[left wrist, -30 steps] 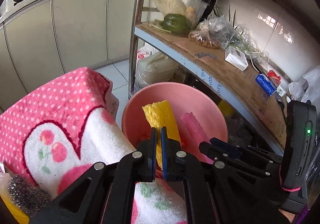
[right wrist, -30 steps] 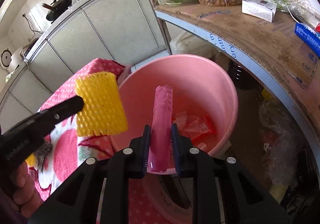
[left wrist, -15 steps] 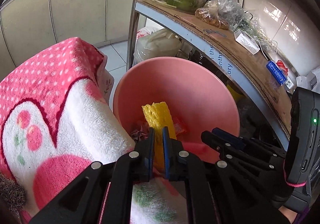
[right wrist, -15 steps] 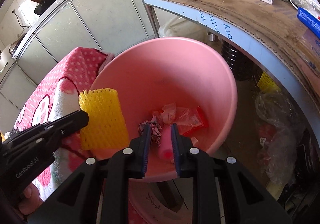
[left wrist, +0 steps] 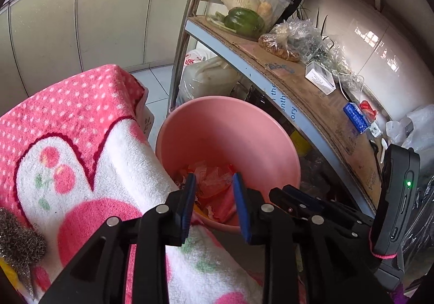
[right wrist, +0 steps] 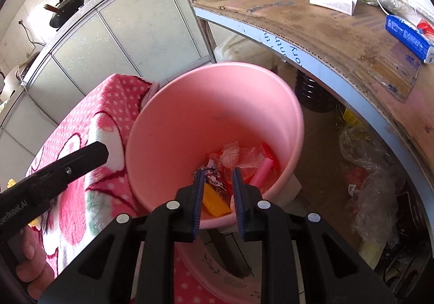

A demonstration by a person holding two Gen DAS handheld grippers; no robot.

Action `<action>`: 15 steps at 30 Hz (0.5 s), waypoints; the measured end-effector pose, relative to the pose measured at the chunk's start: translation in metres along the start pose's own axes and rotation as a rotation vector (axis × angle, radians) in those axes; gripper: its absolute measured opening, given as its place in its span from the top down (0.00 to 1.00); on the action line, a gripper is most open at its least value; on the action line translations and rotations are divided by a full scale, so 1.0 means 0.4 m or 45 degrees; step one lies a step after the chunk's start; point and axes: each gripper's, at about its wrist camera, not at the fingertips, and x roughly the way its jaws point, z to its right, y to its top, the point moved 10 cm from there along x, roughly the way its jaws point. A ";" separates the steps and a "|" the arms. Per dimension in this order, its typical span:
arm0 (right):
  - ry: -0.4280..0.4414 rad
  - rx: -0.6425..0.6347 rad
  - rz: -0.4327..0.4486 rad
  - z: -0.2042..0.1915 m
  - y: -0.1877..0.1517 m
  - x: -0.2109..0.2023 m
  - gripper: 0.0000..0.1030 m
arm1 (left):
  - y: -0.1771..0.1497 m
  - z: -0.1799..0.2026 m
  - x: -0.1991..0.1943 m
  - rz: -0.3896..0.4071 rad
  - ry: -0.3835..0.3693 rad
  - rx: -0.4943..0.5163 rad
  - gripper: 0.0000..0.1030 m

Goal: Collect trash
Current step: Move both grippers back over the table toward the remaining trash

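Observation:
A pink bin [left wrist: 217,103] [right wrist: 217,103] stands on the floor between a towel-covered surface and a shelf. In it lie crumpled wrappers [left wrist: 214,179] [right wrist: 236,155], a yellow foam net [right wrist: 214,202] and a pink tube [right wrist: 261,172]. My left gripper [left wrist: 213,190] hangs over the bin's near rim; its jaws are opening and nothing is between them. Its black finger [right wrist: 81,157] shows at the left in the right wrist view. My right gripper [right wrist: 218,184] hovers over the bin with a narrow gap between its jaws and nothing in it.
A pink dotted towel [left wrist: 67,114] [right wrist: 108,103] covers the surface left of the bin, with a steel scrubber [left wrist: 19,239] on it. A cardboard-lined shelf [left wrist: 298,92] [right wrist: 325,25] with vegetables and boxes runs along the right. Plastic bags [right wrist: 374,182] lie under it.
The yellow foam net has left my left gripper and the pink tube has left my right gripper; both now lie in the bin. The left jaws have spread apart.

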 end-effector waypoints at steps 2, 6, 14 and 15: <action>-0.007 -0.029 0.014 -0.015 -0.003 -0.018 0.79 | -0.002 0.003 -0.031 0.024 0.002 -0.001 0.73; -0.012 -0.109 0.049 -0.054 -0.013 -0.063 0.77 | -0.007 0.002 -0.094 0.067 0.019 0.011 0.68; 0.063 -0.199 0.070 -0.151 -0.050 -0.133 0.69 | -0.046 -0.026 -0.232 0.149 0.037 0.026 0.65; 0.070 -0.214 0.069 -0.164 -0.053 -0.139 0.68 | -0.054 -0.032 -0.250 0.156 0.037 0.023 0.65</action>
